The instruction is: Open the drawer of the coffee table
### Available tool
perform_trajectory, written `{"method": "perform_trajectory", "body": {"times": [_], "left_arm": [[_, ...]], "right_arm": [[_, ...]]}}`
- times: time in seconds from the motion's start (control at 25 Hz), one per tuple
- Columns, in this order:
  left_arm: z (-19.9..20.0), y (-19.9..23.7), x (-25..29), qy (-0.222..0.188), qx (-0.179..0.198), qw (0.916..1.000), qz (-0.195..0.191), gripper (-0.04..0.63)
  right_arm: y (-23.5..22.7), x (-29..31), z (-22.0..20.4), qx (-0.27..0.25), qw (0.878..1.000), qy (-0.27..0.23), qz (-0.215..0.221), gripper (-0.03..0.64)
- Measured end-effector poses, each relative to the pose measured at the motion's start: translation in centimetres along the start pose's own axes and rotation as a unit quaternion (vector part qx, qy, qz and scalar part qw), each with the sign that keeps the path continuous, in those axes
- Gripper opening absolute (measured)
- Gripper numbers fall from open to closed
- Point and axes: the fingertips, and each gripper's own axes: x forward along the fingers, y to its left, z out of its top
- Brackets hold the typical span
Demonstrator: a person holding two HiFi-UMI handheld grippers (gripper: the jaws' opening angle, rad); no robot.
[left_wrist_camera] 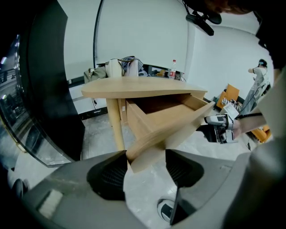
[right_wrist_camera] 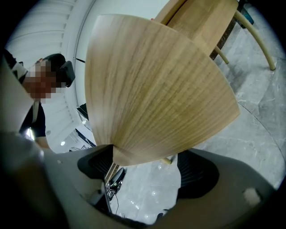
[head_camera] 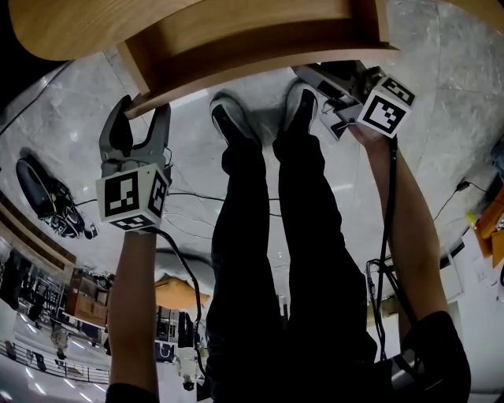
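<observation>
Head view: coffee table (head_camera: pixel 197 24) is cut off by the upper edge, and only one table leg (left_wrist_camera: pixel 118 125) is clear in the left gripper view. The drawer front (right_wrist_camera: pixel 152 85) fills most of the right gripper view and hides the drawer's inside. The right gripper's (head_camera: pixel 335 86) tips are tucked under that front in the head view.

Counts: one table, one drawer (head_camera: pixel 236 47), two grippers, two shoes (head_camera: pixel 230 118).

The drawer is pulled out from under the tabletop, interior open and bare in the left gripper view. The left gripper (head_camera: pixel 142 110) has its jaws apart and straddles the front's left corner. The right gripper's jaws are also apart with the front's other corner between them, wood touching one pad (right_wrist_camera: pixel 105 161); not clamped.

Around: black bag (head_camera: pixel 39 193) on the marble floor (head_camera: pixel 63 126) left of the person, cables (head_camera: pixel 197 197) across the floor, a bottle (left_wrist_camera: pixel 172 69) behind the table.
</observation>
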Motion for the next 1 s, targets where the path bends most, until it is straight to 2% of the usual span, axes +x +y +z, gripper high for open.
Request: {"method": "perform_trajectory", "body": {"times": [0.52, 0.84, 1.0], "left_arm": [[-2.0, -1.1, -1.0, 0.002, -0.004, 1.0000, 0.002, 0.279], [-2.8, -1.4, 0.1, 0.022, -0.013, 0.9997, -0.004, 0.279], [-2.9, -1.3, 0.4, 0.024, -0.007, 0.9997, -0.002, 0.279]], "right_arm": [[0.4, -1.4, -2.2, 0.005, 1.000, 0.002, -0.004, 0.449], [-0.5, -1.2, -3.0, -0.003, 1.000, 0.024, -0.016, 0.454], [-0.7, -1.2, -3.1, -0.006, 0.999, 0.027, -0.023, 0.434]]}}
